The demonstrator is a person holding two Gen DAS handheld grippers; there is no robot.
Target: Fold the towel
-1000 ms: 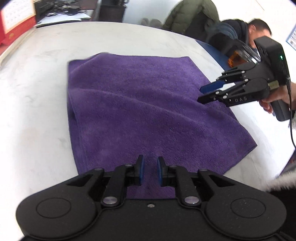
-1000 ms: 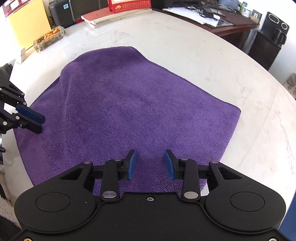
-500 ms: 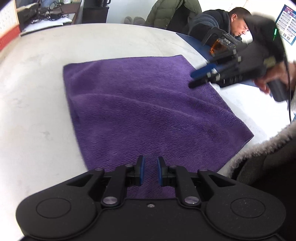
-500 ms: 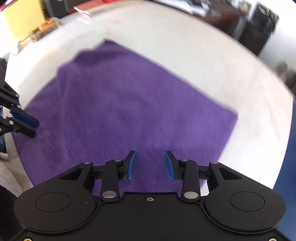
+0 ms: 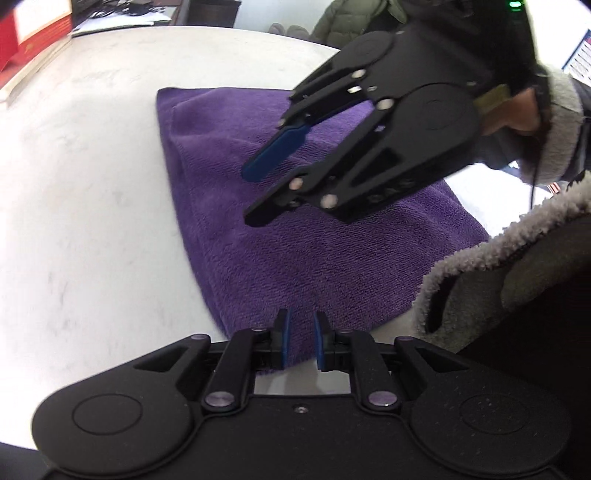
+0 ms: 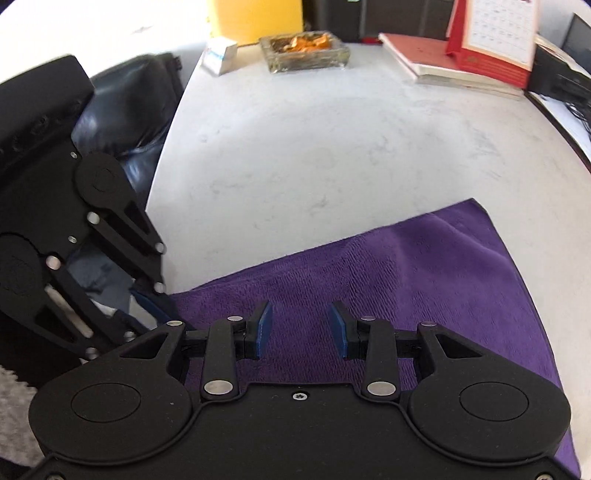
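A purple towel (image 5: pixel 295 240) lies folded flat on the white marble table (image 5: pixel 81 206). My left gripper (image 5: pixel 300 339) sits over the towel's near edge with its blue pads a narrow gap apart and nothing between them. My right gripper (image 5: pixel 251 197) hovers open just above the middle of the towel in the left wrist view. In the right wrist view the right gripper (image 6: pixel 301 328) is open over the towel (image 6: pixel 424 280) near its left edge, and the left gripper (image 6: pixel 147 310) shows at the towel's near left corner.
A glass ashtray with orange bits (image 6: pixel 304 51), a small white box (image 6: pixel 219 55), a red calendar on books (image 6: pixel 476 51) and a yellow bag (image 6: pixel 255 16) stand along the far table edge. A dark chair (image 6: pixel 122 110) is left of the table. My fleece sleeve (image 5: pixel 517 277) is at right.
My right gripper has swung from the towel's far right side across to above its middle and left edge, close to the left gripper. The left gripper has stayed at the near edge.
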